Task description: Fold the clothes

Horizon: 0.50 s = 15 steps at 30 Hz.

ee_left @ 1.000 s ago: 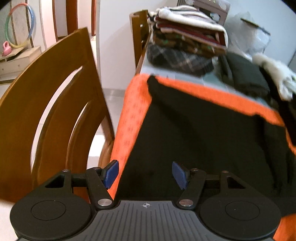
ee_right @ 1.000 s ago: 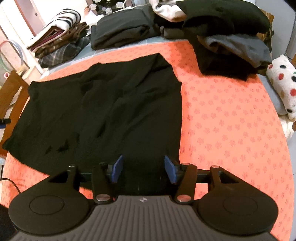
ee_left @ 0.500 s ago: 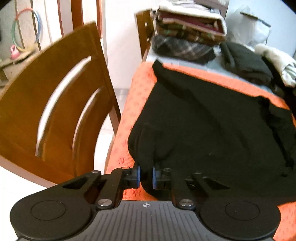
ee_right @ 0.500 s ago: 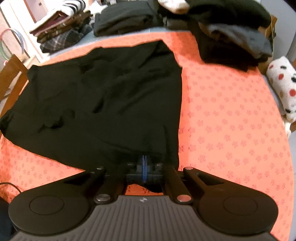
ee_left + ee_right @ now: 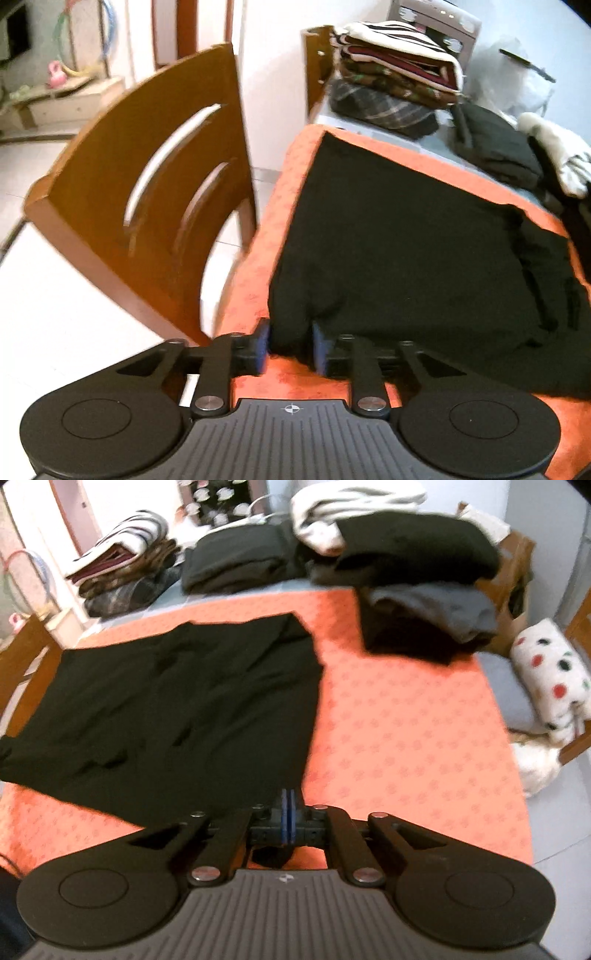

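I am holding the near hem of the black garment (image 5: pixel 177 716) at two corners, and both grabs are fresh: a second ago both tongs were gaping over flat cloth. The right gripper (image 5: pixel 287 814) is now pinched tight, its blue pads meeting on the near right corner, with a tuck of black cloth hanging under them. The left gripper (image 5: pixel 290 345) closed on the near left corner half a second ago and its jaws have just been opening again; a bunched fold of the garment is sitting between the pads (image 5: pixel 263 345), which look to be touching it on either side, so I am reading that grip as looser, not lost. I am judging this as the start of a fold, carrying the near edge away from me. Further out, the garment is lying spread on the orange tablecloth (image 5: pixel 406 720), beside the wooden chair (image 5: pixel 147 192). Beyond it, folded stacks (image 5: pixel 122 576) are waiting at the far edge
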{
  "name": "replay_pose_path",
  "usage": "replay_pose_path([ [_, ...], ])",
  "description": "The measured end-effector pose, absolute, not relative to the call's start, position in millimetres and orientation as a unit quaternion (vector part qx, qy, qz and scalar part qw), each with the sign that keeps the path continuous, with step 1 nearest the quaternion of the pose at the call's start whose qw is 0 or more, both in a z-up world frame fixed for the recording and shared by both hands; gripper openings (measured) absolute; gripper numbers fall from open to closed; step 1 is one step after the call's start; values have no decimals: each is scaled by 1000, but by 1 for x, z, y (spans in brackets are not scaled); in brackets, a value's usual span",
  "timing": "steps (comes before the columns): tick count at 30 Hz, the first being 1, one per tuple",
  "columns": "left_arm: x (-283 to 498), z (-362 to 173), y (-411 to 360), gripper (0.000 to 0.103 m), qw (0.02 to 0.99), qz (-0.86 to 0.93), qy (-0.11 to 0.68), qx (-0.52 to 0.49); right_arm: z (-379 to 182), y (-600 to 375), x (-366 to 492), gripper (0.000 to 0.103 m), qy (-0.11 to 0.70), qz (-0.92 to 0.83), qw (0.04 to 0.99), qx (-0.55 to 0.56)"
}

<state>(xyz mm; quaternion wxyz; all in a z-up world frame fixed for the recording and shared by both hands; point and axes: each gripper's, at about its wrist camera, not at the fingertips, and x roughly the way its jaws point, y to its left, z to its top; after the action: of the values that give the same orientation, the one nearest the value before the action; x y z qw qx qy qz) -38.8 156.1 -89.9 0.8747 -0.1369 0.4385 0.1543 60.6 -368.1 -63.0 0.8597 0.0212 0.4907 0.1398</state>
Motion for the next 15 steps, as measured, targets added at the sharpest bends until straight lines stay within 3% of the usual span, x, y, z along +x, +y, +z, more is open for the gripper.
replay_pose_path([
  [1, -40, -90, 156, 51, 877, 159, 435, -132, -67, -364, 62, 9, 493, 147, 857, 22],
  [2, -42, -90, 156, 55, 878, 164, 431, -127, -70, -359, 62, 20, 493, 153, 856, 23],
  [5, -39, -87, 160, 61, 882, 170, 420, -133, -76, -349, 69, 40, 485, 165, 859, 23],
  [10, -22, -87, 159, 68, 886, 159, 413, -139, -92, -330, 92, 47, 487, 180, 855, -3],
  [15, 7, -100, 145, 68, 880, 151, 430, -138, -115, -318, 105, 47, 506, 179, 843, -32],
])
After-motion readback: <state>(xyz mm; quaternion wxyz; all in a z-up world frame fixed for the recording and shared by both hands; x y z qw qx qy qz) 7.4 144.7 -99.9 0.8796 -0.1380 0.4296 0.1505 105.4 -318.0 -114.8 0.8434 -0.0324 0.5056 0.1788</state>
